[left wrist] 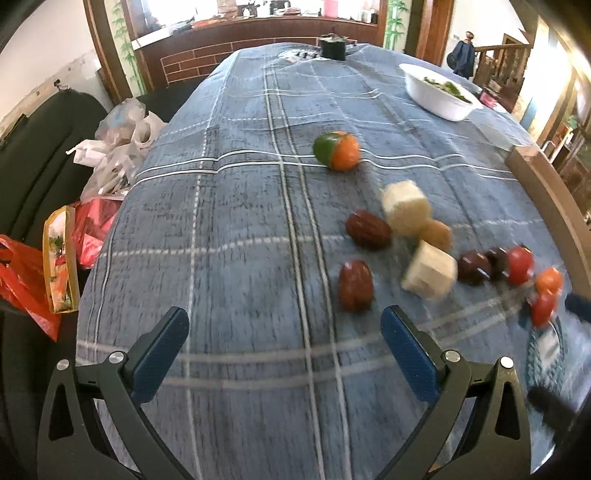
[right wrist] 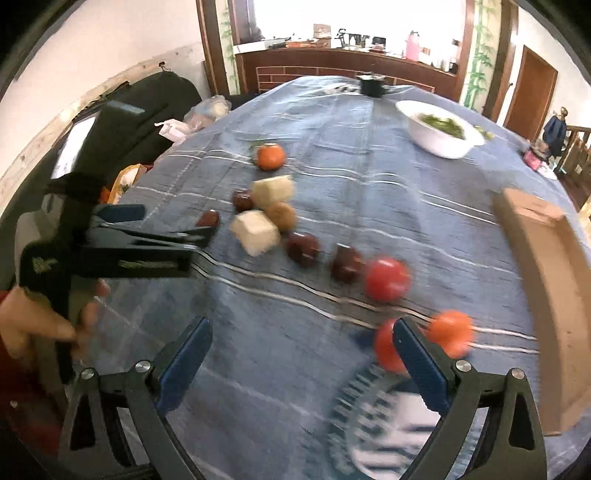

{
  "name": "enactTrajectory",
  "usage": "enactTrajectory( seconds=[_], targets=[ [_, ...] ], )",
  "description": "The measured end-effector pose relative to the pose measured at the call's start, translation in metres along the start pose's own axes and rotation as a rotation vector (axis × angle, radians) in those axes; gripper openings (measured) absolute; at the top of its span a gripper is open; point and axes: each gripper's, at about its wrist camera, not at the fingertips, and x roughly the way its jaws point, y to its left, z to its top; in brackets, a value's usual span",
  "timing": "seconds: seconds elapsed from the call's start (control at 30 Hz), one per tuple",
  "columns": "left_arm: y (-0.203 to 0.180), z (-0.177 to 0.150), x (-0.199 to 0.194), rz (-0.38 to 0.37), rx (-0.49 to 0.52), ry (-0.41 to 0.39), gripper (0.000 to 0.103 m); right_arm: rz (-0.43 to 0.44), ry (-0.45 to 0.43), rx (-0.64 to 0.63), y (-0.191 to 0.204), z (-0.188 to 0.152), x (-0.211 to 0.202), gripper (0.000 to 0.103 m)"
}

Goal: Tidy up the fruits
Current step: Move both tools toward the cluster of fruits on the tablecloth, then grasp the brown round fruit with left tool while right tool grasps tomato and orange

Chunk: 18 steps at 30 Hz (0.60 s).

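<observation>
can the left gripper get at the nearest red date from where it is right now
Probably yes. The left gripper is open and empty, and the nearest red date lies on the blue cloth just ahead of its right finger, slightly off centre. Nothing lies between them; a pale cube sits beside it but apart.

Big table with a blue plaid tablecloth (left wrist: 240, 221) fills most of the room. At the far end a wooden counter (left wrist: 258, 33) with brick-pattern panels sits under a bright window (right wrist: 351, 14). White walls, bamboo decals (right wrist: 480, 48) on the pillars, brown door (right wrist: 532, 92) far right, dark sofa (left wrist: 40, 155) left.
</observation>
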Motion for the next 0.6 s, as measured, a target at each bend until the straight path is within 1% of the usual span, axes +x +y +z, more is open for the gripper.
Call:
enactTrajectory(
  seconds=[0.07, 0.17, 0.33, 0.47, 0.6],
  targets=[
    [-0.003, -0.004, -0.009, -0.010, 0.015, 0.000, 0.103, -0.027, 0.008, 0.025, -0.019, -0.004, -0.009, 0.099],
    [-0.012, -0.010, -0.020, -0.048, 0.044, 0.024, 0.103, -0.038, 0.013, 0.066, -0.039, -0.011, -0.022, 0.099],
    [-0.026, -0.021, -0.037, -0.101, 0.099, 0.055, 0.103, -0.039, 0.027, 0.120, -0.068, -0.019, -0.032, 0.098],
    [-0.034, -0.036, -0.044, -0.137, 0.130, 0.093, 0.103, -0.030, 0.058, 0.146, -0.079, -0.027, -0.031, 0.096],
    [-0.030, -0.052, -0.049, -0.176, 0.113, 0.131, 0.103, -0.007, 0.062, 0.160, -0.080, -0.029, -0.031, 0.094]
  ],
)
